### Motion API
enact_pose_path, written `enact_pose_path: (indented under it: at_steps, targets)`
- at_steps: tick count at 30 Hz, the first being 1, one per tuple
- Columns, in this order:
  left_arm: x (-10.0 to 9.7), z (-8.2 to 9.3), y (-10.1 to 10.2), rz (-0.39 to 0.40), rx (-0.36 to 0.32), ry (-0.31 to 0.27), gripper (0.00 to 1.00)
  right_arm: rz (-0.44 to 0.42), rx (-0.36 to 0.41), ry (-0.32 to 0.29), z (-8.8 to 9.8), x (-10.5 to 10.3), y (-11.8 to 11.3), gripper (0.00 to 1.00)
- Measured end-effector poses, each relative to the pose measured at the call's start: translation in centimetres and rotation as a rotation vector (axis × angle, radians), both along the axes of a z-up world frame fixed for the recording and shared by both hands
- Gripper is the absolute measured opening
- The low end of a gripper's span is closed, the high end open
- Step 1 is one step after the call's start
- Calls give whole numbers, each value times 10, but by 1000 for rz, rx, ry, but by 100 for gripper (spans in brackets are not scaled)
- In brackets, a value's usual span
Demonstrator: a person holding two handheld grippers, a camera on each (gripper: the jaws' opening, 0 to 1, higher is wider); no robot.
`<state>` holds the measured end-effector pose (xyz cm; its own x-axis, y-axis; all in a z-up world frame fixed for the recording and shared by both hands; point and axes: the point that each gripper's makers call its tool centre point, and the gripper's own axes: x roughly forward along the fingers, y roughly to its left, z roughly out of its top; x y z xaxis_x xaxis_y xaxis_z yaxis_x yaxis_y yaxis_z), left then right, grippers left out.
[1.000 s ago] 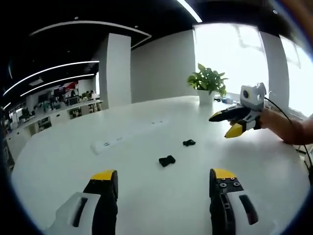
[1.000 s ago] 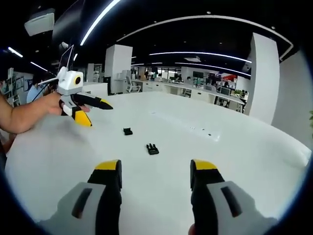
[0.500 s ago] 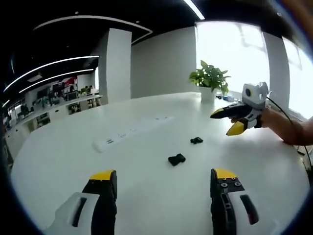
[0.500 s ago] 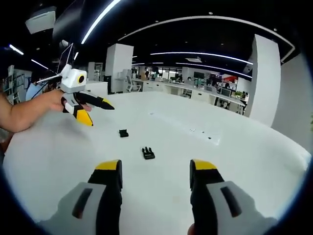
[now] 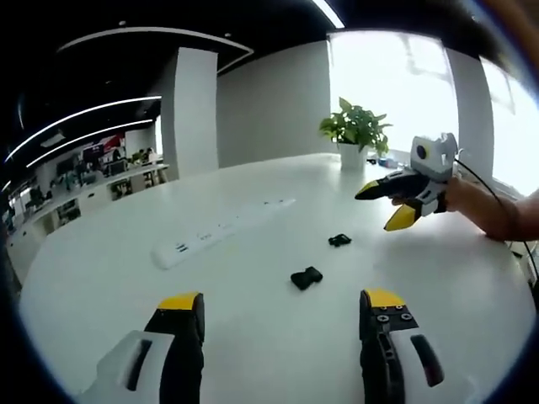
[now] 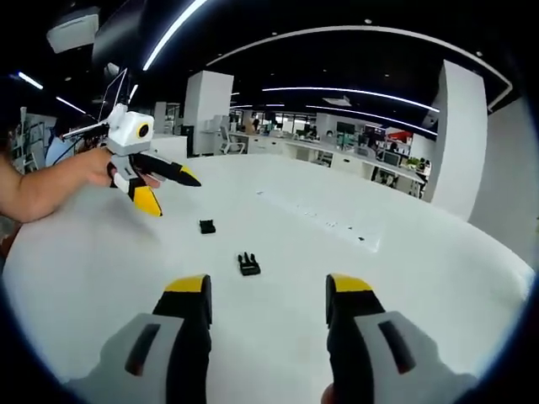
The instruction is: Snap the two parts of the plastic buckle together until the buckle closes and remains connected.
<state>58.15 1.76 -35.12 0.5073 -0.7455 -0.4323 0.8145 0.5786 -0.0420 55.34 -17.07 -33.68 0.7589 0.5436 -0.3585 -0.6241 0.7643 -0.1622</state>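
- Both buckle halves sit nearer the jaws than a second ago: pronged half [image 6: 248, 264] and socket [image 6: 206, 226] apart on the table [image 6: 404, 286]
- Left gripper [image 5: 282, 313] and right gripper [image 6: 266, 297] gape empty; a skewed pinch could flick either half away

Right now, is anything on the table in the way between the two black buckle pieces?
Nothing visible is. Bare white table lies between the pronged buckle piece and the other buckle piece. Both grippers hang off to the sides, jaws open.

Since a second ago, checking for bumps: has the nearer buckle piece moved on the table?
No. The nearer buckle piece keeps its spacing from the other piece; only the camera shifted.
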Motion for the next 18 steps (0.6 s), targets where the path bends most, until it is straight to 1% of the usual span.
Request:
enact_pose_path:
  at_steps: [8,10,12,18]
  targets:
    - [8,2,-4,-5,-14,2,74,3,-1,2,-1,8,1,56]
    - [10,1,-3,-9,-18,3,71,-4,3,7,-2,11,0,57]
    - [11,1,-3,-11,-23,10,70,-1,4,17,-5,14,0,57]
    - [15,3,-7,-21,-22,-9,70,5,-1,20,-8,17,4,57]
